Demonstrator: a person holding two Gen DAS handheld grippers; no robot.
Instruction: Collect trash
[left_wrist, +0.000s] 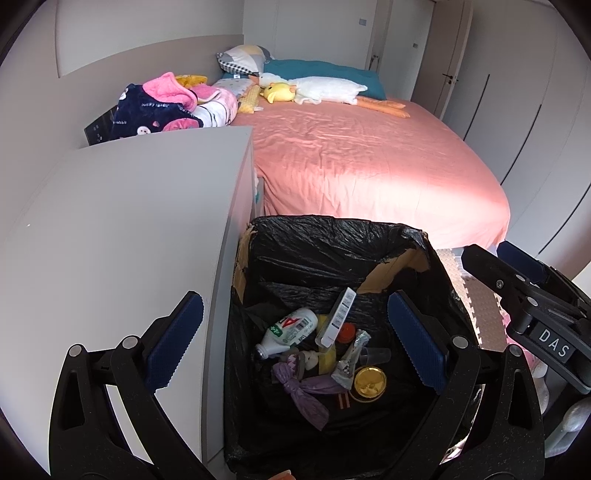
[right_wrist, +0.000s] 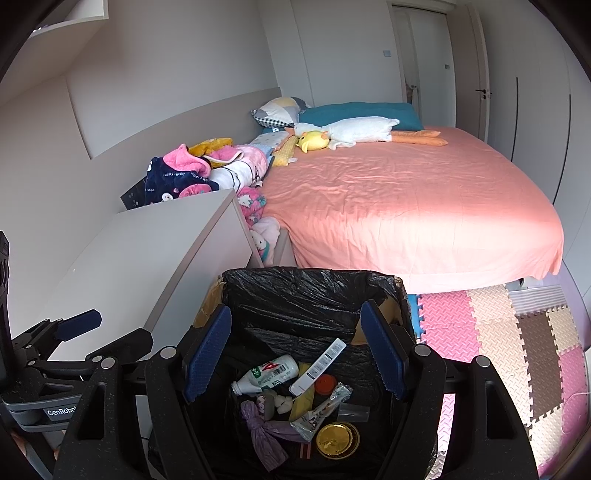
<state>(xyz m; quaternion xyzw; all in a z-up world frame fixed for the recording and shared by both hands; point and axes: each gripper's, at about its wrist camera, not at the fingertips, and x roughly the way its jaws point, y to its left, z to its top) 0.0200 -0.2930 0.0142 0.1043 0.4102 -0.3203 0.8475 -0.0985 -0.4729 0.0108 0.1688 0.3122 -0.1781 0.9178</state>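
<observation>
Nearest our left wrist camera, the left gripper (left_wrist: 295, 339) stood with its jaws wide apart and nothing between the blue pads (left_wrist: 177, 339). Below it, toward six o'clock, sat the cardboard box (left_wrist: 391, 273) lined with a black bag (left_wrist: 325, 243), and the trash lay at its bottom. We saw a white bottle (left_wrist: 288, 328) with a green label at nine o'clock of the heap, a long white packet (left_wrist: 338, 317) leaning toward twelve, a purple knotted bag (left_wrist: 306, 387) at six, a foil wrapper (left_wrist: 351, 358) and a gold lid (left_wrist: 369, 382) at four. A grey cabinet (left_wrist: 122, 229) stood just beside the box at nine o'clock. At three o'clock the right gripper (left_wrist: 491, 260) reached into view. The pink bed (left_wrist: 369, 162) filled the twelve o'clock stretch.

From our right wrist camera, the right gripper (right_wrist: 301, 350) likewise held its jaws apart, empty, over the same box (right_wrist: 208, 295). The bottle (right_wrist: 269, 374), the white packet (right_wrist: 317, 365), the purple bag (right_wrist: 266, 428), the wrapper (right_wrist: 325, 406) and the gold lid (right_wrist: 336, 439) all lay inside, touching or overlapping one another. At nine o'clock we saw the left gripper (right_wrist: 110, 330), one blue pad showing. The cabinet (right_wrist: 147, 258) lay at ten o'clock, foam floor mats (right_wrist: 509, 339) at three, the bed (right_wrist: 406, 199) at twelve.
</observation>
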